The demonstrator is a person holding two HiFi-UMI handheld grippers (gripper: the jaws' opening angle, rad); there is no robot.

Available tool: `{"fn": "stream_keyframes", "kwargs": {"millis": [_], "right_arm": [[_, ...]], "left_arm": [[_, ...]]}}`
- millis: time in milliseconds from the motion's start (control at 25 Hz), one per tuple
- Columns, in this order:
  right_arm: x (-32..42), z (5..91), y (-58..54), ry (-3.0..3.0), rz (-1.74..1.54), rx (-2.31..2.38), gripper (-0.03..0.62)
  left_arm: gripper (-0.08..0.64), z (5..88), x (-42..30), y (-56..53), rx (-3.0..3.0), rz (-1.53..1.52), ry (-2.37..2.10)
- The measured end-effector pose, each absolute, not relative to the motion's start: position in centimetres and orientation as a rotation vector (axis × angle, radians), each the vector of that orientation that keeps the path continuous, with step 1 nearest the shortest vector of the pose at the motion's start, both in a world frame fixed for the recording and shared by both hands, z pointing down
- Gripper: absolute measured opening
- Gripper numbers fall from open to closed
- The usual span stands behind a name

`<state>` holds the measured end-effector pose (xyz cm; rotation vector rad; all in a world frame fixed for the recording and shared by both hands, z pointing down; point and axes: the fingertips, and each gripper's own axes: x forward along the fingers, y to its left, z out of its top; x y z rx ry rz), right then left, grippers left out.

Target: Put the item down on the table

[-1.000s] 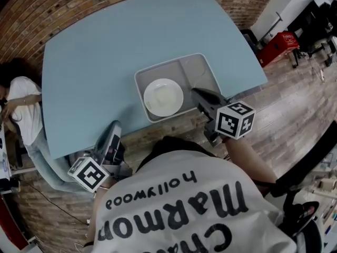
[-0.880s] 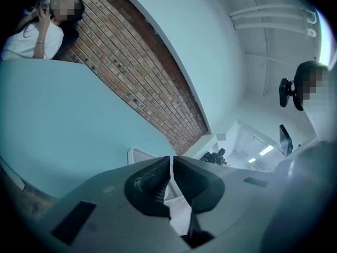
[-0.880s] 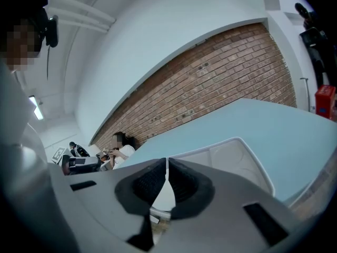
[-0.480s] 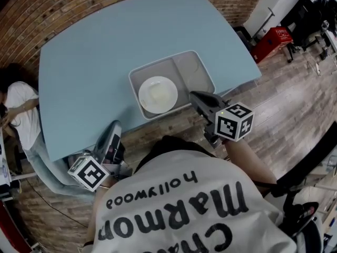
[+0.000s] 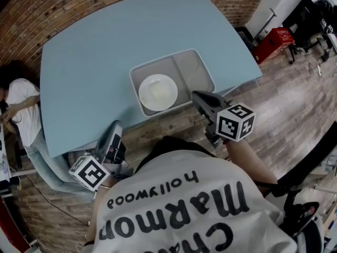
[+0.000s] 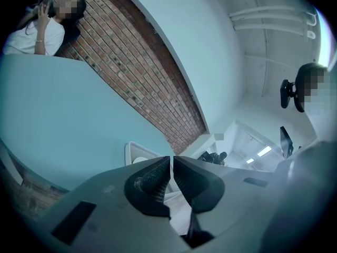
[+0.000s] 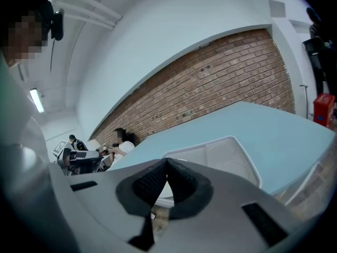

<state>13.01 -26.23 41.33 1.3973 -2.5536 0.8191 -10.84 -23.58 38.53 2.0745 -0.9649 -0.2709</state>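
A grey two-part tray (image 5: 200,65) lies on the light blue table (image 5: 105,51) near its front edge, with a white plate (image 5: 157,92) in its left part. The tray (image 7: 237,152) also shows in the right gripper view, past the jaws, and its corner (image 6: 129,151) peeks out in the left gripper view. My right gripper (image 5: 198,96) hangs just off the table's front edge, beside the tray's near right corner, shut with nothing in it. My left gripper (image 5: 114,128) is held below the table's front left edge, shut and empty too.
A person in a white top (image 5: 18,96) sits at the table's left end. Brick wall (image 5: 31,9) runs behind the table. A red crate (image 5: 274,38) stands on the wood floor (image 5: 295,104) to the right.
The tray with the plate sits slightly higher and further left in the head view than one second ago. Both grippers have hardly moved.
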Motion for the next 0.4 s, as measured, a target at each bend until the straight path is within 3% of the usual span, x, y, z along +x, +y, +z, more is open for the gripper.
{"fn": "stream_keyframes", "kwargs": {"millis": [400], "right_arm": [[14.3, 41.2, -26.3, -2.552, 0.836, 1.410, 0.009]], "left_arm": [[0.023, 38.0, -9.9, -23.6, 2.076, -0.286, -0.967]]}}
